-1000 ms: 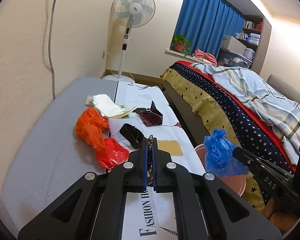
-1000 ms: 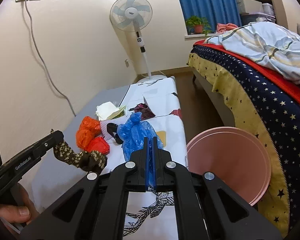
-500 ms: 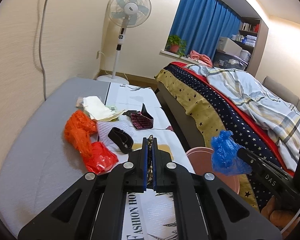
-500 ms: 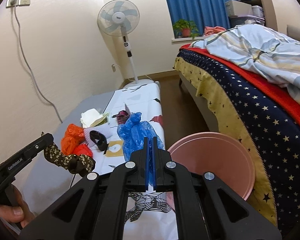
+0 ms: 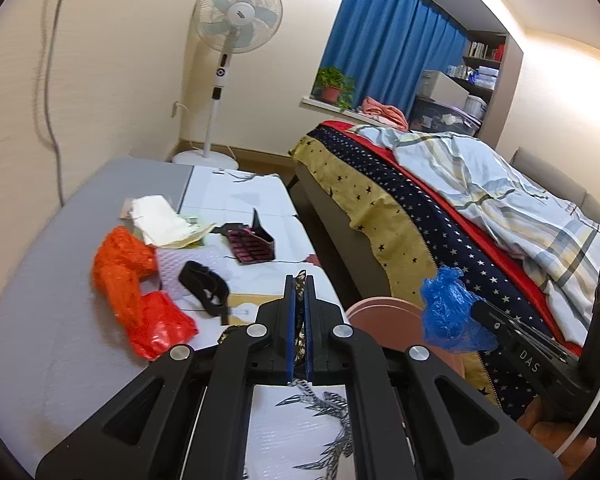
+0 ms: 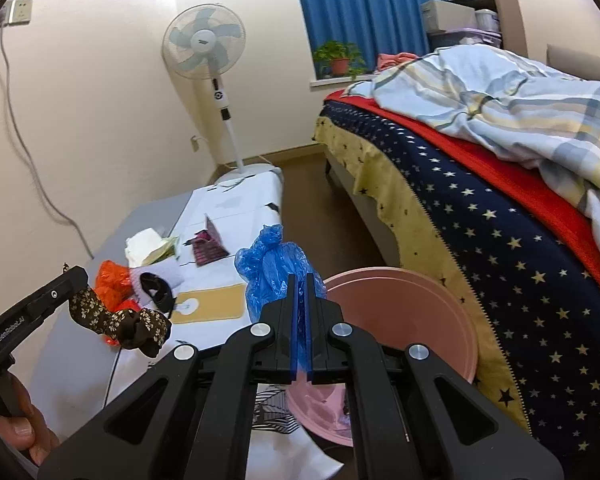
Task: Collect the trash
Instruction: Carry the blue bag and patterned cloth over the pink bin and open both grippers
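My left gripper is shut on a dark floral cloth scrap, which dangles from its tip above the table. My right gripper is shut on a crumpled blue plastic bag, held at the near rim of the pink bin, which stands on the floor between table and bed. In the left wrist view the blue plastic bag hangs beside the pink bin. On the table lie an orange-red plastic bag, a black strap, a white paper wad and a dark red box.
The low table carries a grey mat and white printed paper. A bed with a star-patterned cover fills the right side. A standing fan is by the far wall, and a narrow floor strip runs between table and bed.
Both grippers have shifted toward the pink bin with their loads. The bin now looms larger in the right wrist view, and the table trash has slid left in both views.
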`<control>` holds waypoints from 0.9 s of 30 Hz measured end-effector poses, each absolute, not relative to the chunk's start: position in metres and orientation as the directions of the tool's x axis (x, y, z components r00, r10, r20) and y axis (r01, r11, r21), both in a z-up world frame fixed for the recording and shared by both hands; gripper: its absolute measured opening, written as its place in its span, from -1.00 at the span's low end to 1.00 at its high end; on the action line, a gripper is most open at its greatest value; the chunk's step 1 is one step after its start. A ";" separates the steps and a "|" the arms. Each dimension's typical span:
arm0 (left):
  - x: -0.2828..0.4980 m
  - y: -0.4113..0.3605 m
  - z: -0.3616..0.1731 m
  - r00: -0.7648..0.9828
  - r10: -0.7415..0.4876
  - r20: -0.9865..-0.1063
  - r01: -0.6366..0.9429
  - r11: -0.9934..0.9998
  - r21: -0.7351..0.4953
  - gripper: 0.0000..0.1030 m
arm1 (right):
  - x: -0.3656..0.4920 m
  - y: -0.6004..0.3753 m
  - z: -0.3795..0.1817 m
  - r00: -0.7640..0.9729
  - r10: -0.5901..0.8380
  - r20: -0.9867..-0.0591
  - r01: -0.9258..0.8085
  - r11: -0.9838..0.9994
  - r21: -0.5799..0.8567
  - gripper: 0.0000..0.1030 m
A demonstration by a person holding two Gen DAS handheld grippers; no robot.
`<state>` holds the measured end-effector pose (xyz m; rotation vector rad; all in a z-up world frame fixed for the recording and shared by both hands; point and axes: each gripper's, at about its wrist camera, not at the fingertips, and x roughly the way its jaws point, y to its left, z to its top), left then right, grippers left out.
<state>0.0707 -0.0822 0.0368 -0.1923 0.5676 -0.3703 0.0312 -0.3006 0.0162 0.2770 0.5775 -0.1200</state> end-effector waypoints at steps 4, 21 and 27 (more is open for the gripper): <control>0.075 -0.095 0.036 0.770 -0.417 -0.484 0.309 0.906 -0.288 -0.93 | 0.032 -0.314 0.013 0.826 -0.068 -0.559 0.232 0.945 0.228 -0.95; 0.094 -0.165 0.027 0.686 -0.543 -0.485 0.457 0.840 -0.294 -0.93 | 0.030 -0.359 0.005 0.793 -0.185 -0.580 0.372 0.902 0.221 -0.95; 0.097 -0.189 0.016 0.645 -0.569 -0.510 0.495 0.820 -0.289 -0.93 | 0.032 -0.367 0.000 0.779 -0.203 -0.593 0.397 0.892 0.216 -0.95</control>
